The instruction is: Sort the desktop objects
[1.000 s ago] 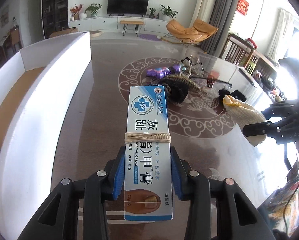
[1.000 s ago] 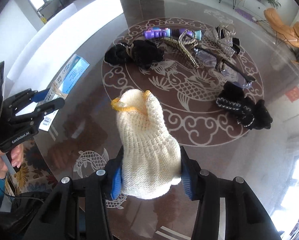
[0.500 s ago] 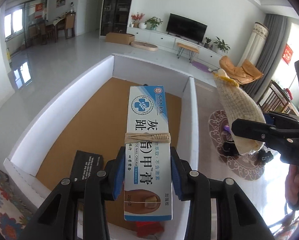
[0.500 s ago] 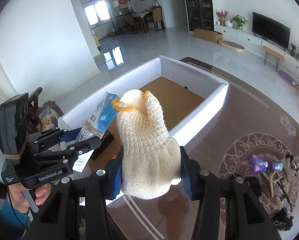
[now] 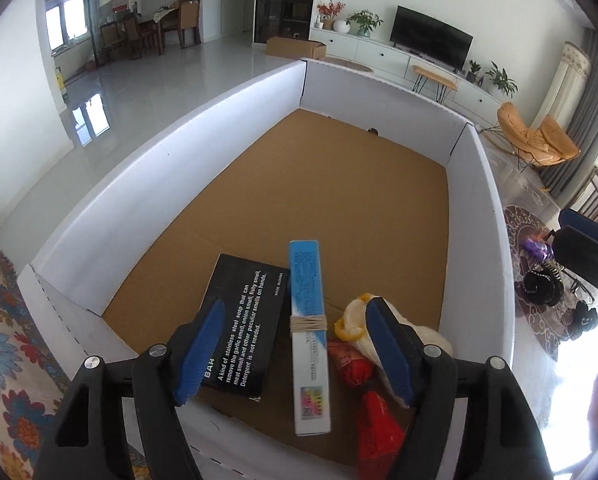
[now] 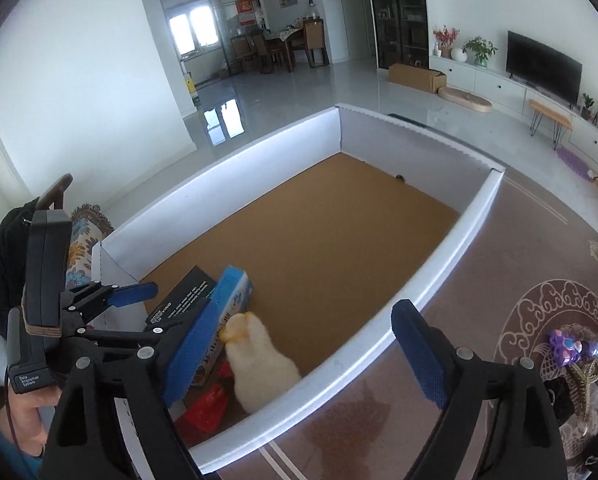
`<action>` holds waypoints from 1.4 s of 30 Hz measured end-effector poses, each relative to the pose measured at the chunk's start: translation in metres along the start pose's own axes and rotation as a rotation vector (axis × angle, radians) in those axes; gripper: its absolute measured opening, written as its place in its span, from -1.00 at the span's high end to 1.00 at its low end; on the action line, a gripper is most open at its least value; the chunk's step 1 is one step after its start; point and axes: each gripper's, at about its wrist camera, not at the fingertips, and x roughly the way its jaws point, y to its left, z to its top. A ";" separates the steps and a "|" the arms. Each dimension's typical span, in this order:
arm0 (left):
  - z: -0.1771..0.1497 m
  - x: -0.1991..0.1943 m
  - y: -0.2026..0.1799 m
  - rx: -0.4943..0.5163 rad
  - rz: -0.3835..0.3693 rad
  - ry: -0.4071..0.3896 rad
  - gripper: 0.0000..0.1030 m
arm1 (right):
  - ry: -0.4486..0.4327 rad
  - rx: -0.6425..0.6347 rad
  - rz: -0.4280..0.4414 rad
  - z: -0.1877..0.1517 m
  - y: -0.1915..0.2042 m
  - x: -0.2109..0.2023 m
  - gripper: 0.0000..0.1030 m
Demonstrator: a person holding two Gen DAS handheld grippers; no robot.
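- The blue-and-white carton (image 5: pixel 309 332), bound by a rubber band (image 5: pixel 307 323), lies loose in the near end of the box (image 5: pixel 147 208), tipped on its long edge against the black carton (image 5: pixel 243 328). It looks light and stiff, with slick printed faces; my call is to pinch it across the narrow faces near the band.
- The cream knitted glove (image 6: pixel 261 364) sits just to its right in the near right corner, soft and squashy. It should take a pinch anywhere on the bulk, though the knit may snag.
- Red wrapped pieces (image 5: pixel 375 420) lie between carton and glove, partly under them; I can't tell what they are.
- The left gripper (image 5: pixel 295 348) hangs over the carton, its jaws just swung apart, blue pads clear on both sides and gripping nothing.
- The right gripper (image 6: pixel 305 354) has just spread wide too, glove below it and untouched; its right finger (image 6: pixel 417 354) hangs outside the right wall.
- Both grippers crowd the near corner close beside each other, walls tight on two sides.
- Far end of the brown floor lies bare, with plenty of room.
- To the right, the glossy table (image 6: pixel 511 248) holds more small things (image 6: pixel 575 350) to sort.
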 end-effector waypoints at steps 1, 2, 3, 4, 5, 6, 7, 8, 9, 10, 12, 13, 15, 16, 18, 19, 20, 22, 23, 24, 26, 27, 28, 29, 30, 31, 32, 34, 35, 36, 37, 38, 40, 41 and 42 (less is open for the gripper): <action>-0.003 -0.006 -0.005 0.001 -0.023 -0.020 -0.40 | -0.038 0.006 -0.031 -0.008 -0.009 -0.014 -0.77; -0.004 -0.012 -0.014 0.006 -0.051 -0.036 -0.40 | -0.072 0.012 -0.067 -0.019 -0.020 -0.027 -0.89; -0.006 -0.020 -0.023 0.017 -0.083 -0.051 -0.40 | -0.104 0.015 -0.106 -0.030 -0.032 -0.039 -1.00; -0.008 -0.028 -0.036 0.037 -0.118 -0.065 -0.40 | -0.132 0.015 -0.157 -0.046 -0.045 -0.050 -1.00; -0.008 -0.037 -0.052 0.064 -0.155 -0.078 -0.40 | -0.146 0.015 -0.212 -0.066 -0.059 -0.060 -1.00; -0.011 -0.045 -0.069 0.097 -0.192 -0.090 -0.40 | -0.142 0.013 -0.264 -0.088 -0.074 -0.067 -1.00; -0.014 -0.054 -0.086 0.133 -0.229 -0.100 -0.40 | -0.120 0.015 -0.316 -0.110 -0.093 -0.072 -1.00; -0.018 -0.062 -0.105 0.173 -0.267 -0.108 -0.40 | -0.088 0.023 -0.368 -0.134 -0.110 -0.075 -1.00; -0.023 -0.069 -0.124 0.211 -0.301 -0.115 -0.40 | -0.051 0.035 -0.411 -0.156 -0.131 -0.079 -1.00; -0.028 -0.075 -0.143 0.251 -0.334 -0.119 -0.43 | -0.007 0.052 -0.450 -0.178 -0.150 -0.084 -1.00; -0.041 -0.082 -0.179 0.321 -0.385 -0.106 -0.62 | 0.069 0.109 -0.512 -0.219 -0.190 -0.095 -1.00; -0.046 -0.079 -0.196 0.345 -0.398 -0.102 -0.75 | 0.103 0.151 -0.535 -0.237 -0.210 -0.102 -1.00; -0.063 -0.066 -0.228 0.383 -0.396 -0.074 -0.78 | 0.151 0.260 -0.560 -0.265 -0.244 -0.114 -1.00; -0.071 -0.053 -0.243 0.395 -0.394 -0.041 -0.77 | 0.164 0.318 -0.563 -0.278 -0.258 -0.122 -1.00; -0.086 -0.024 -0.272 0.403 -0.392 0.024 -0.77 | 0.138 0.422 -0.542 -0.294 -0.277 -0.138 -1.00; -0.094 -0.010 -0.282 0.408 -0.386 0.050 -0.77 | 0.131 0.452 -0.545 -0.299 -0.283 -0.141 -1.00; -0.103 0.004 -0.290 0.415 -0.371 0.067 -0.77 | 0.120 0.464 -0.552 -0.301 -0.284 -0.145 -1.00; -0.118 0.025 -0.307 0.423 -0.336 0.085 -0.77 | 0.103 0.463 -0.559 -0.303 -0.284 -0.147 -1.00; -0.122 0.034 -0.315 0.424 -0.319 0.090 -0.77 | 0.100 0.464 -0.563 -0.301 -0.280 -0.149 -1.00; -0.125 0.043 -0.322 0.423 -0.308 0.097 -0.77 | 0.098 0.466 -0.564 -0.300 -0.279 -0.150 -1.00; -0.127 0.046 -0.334 0.451 -0.272 0.049 -0.78 | 0.097 0.466 -0.567 -0.300 -0.279 -0.150 -1.00; -0.127 0.049 -0.340 0.467 -0.260 0.057 -0.78 | 0.096 0.467 -0.569 -0.299 -0.278 -0.149 -1.00; -0.127 0.050 -0.344 0.486 -0.238 0.048 -0.78 | 0.095 0.469 -0.570 -0.298 -0.278 -0.149 -1.00; -0.127 0.052 -0.348 0.505 -0.221 0.036 -0.86 | 0.095 0.469 -0.570 -0.298 -0.278 -0.147 -1.00; -0.125 0.053 -0.347 0.502 -0.232 0.036 -0.88 | 0.095 0.468 -0.570 -0.298 -0.278 -0.146 -1.00; -0.124 0.055 -0.347 0.498 -0.227 0.040 -0.96 | 0.094 0.468 -0.570 -0.298 -0.278 -0.146 -1.00; -0.122 0.056 -0.346 0.494 -0.224 0.044 -1.00 | 0.095 0.468 -0.570 -0.298 -0.278 -0.146 -1.00; -0.122 0.056 -0.345 0.495 -0.224 0.043 -1.00 | 0.095 0.468 -0.570 -0.298 -0.278 -0.146 -1.00; -0.122 0.056 -0.345 0.494 -0.226 0.041 -1.00 | 0.094 0.468 -0.570 -0.298 -0.278 -0.146 -1.00; -0.122 0.055 -0.344 0.495 -0.227 0.040 -1.00 | 0.094 0.469 -0.570 -0.298 -0.278 -0.146 -1.00; -0.122 0.056 -0.344 0.494 -0.228 0.040 -1.00 | 0.094 0.469 -0.570 -0.298 -0.278 -0.146 -1.00; -0.122 0.056 -0.344 0.494 -0.228 0.039 -1.00 | 0.094 0.469 -0.570 -0.298 -0.278 -0.146 -1.00; -0.123 0.056 -0.344 0.494 -0.228 0.039 -1.00 | 0.094 0.468 -0.570 -0.298 -0.279 -0.146 -1.00; -0.123 0.056 -0.344 0.494 -0.228 0.039 -1.00 | 0.094 0.468 -0.570 -0.298 -0.279 -0.145 -1.00; -0.123 0.056 -0.344 0.494 -0.228 0.039 -1.00 | 0.094 0.468 -0.570 -0.298 -0.279 -0.145 -1.00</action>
